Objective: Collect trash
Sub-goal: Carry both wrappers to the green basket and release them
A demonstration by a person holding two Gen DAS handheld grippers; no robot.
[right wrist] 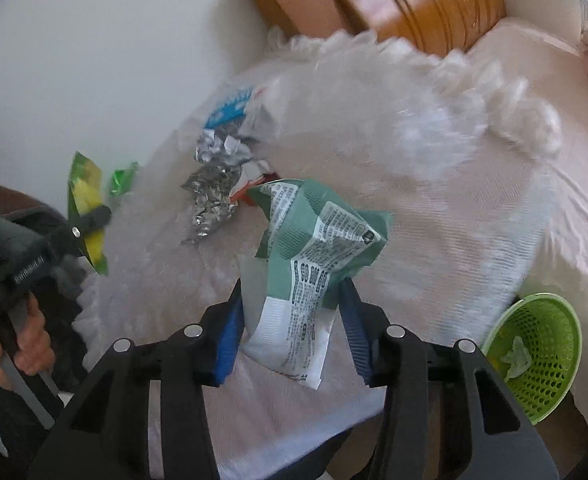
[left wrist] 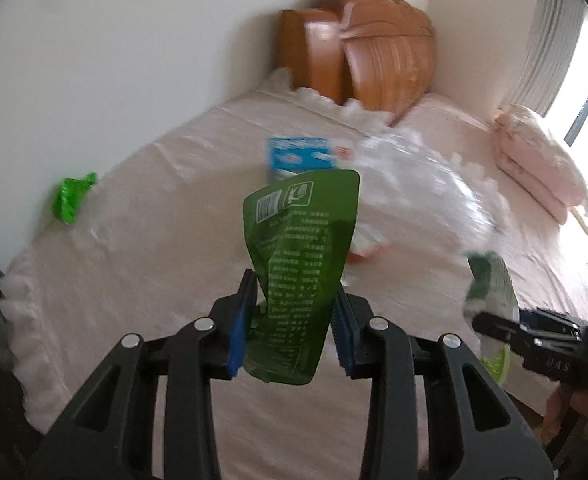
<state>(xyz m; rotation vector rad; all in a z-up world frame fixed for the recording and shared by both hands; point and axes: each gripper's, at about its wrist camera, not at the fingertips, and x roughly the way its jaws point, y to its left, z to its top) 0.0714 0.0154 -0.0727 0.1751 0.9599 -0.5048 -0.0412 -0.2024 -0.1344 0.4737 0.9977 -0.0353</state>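
Far left on the pink bed (left wrist: 134,280), near the wall, lies a crumpled bright green wrapper (left wrist: 72,198). Right of it, the left gripper (left wrist: 292,322) is clamped tight on a dark green pouch (left wrist: 300,264), which stands up between the blue pads with its printed back facing the camera. Behind the pouch a blue and white packet (left wrist: 298,156) lies flat on the sheet, with a blurred clear plastic bag (left wrist: 426,188) to its right. In the right wrist view, crushed silver foil (right wrist: 214,196) sits on the bed left of centre. The right gripper (right wrist: 292,322) has its jaws partly closed on a crumpled teal and white wrapper (right wrist: 314,264), the pads touching both sides. At the far right a green mesh basket (right wrist: 542,392) stands by the bed edge with a scrap inside
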